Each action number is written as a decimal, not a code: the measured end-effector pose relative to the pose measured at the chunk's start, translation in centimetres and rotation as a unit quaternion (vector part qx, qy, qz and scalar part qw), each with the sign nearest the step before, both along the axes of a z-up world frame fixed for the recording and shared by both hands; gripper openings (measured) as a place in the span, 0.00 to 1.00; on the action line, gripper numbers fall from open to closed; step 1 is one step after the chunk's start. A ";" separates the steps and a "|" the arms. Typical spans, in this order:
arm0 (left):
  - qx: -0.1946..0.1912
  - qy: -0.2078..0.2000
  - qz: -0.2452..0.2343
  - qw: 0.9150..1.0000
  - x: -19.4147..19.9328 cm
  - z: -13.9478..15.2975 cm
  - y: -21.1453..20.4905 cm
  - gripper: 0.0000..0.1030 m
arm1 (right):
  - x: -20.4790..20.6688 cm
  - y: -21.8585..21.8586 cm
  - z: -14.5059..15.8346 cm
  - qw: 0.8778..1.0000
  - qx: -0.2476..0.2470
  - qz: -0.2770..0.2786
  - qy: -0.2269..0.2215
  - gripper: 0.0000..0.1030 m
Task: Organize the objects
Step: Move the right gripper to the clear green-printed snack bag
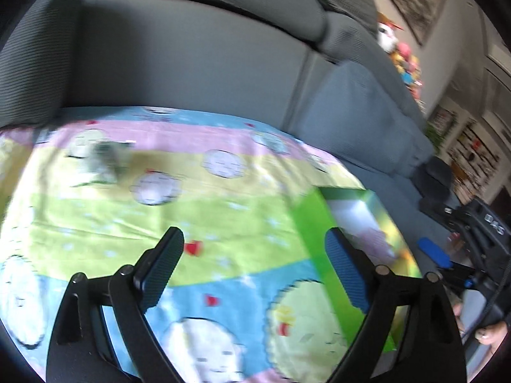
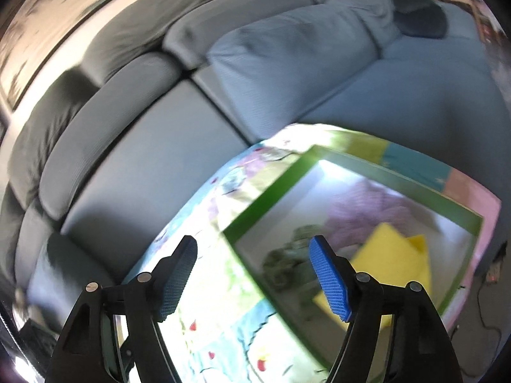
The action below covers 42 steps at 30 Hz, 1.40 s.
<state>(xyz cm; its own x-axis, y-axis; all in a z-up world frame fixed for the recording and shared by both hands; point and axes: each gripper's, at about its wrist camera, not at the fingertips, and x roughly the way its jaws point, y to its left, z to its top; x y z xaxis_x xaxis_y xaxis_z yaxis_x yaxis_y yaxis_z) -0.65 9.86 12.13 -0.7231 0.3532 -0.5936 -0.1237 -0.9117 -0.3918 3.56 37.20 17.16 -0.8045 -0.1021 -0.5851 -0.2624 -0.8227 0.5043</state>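
A bright cartoon-print cloth (image 1: 223, 217) covers a low surface in front of a sofa. On its far left lies a small grey-green object (image 1: 103, 159), blurred. A green-rimmed box (image 2: 271, 204) stands on the cloth's right part; inside it I see a yellow piece (image 2: 389, 255), a purple soft thing (image 2: 361, 210) and a dark greenish thing (image 2: 287, 258). My left gripper (image 1: 255, 265) hangs open over the cloth, nothing between its fingers, the box (image 1: 314, 223) just to its right. My right gripper (image 2: 252, 277) is open and empty above the box's left rim.
A grey sofa (image 1: 191, 63) runs behind the cloth, with a blue cushion (image 1: 361, 118) and a dark cushion (image 2: 418, 16) further along. Colourful toys (image 1: 405, 60) sit on the sofa back. Shelves (image 1: 472, 153) stand at the far right. A person's hand (image 1: 488, 335) shows at the right edge.
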 end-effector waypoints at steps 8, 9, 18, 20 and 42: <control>0.034 -0.036 0.098 0.994 -0.1 -1.7 -8.4 0.98 | -2.5 -8.7 1.2 0.991 0.056 0.119 -0.003 0.83; 0.040 -0.043 0.108 0.992 -0.2 -2.0 -9.1 0.98 | -2.8 -9.8 1.3 0.989 0.064 0.133 -0.002 0.83; 0.029 -0.099 0.198 0.975 -0.4 -4.4 -14.5 0.98 | -9.2 -22.3 0.1 0.949 0.103 0.295 -0.028 0.83; 0.024 -0.118 0.218 0.968 -0.5 -5.2 -15.6 0.98 | -10.6 -24.7 -1.0 0.941 0.105 0.318 -0.039 0.83; 0.070 -0.159 0.278 0.945 -0.3 -7.5 -19.6 0.98 | -19.3 -36.6 -12.6 0.904 0.200 0.353 -0.136 0.64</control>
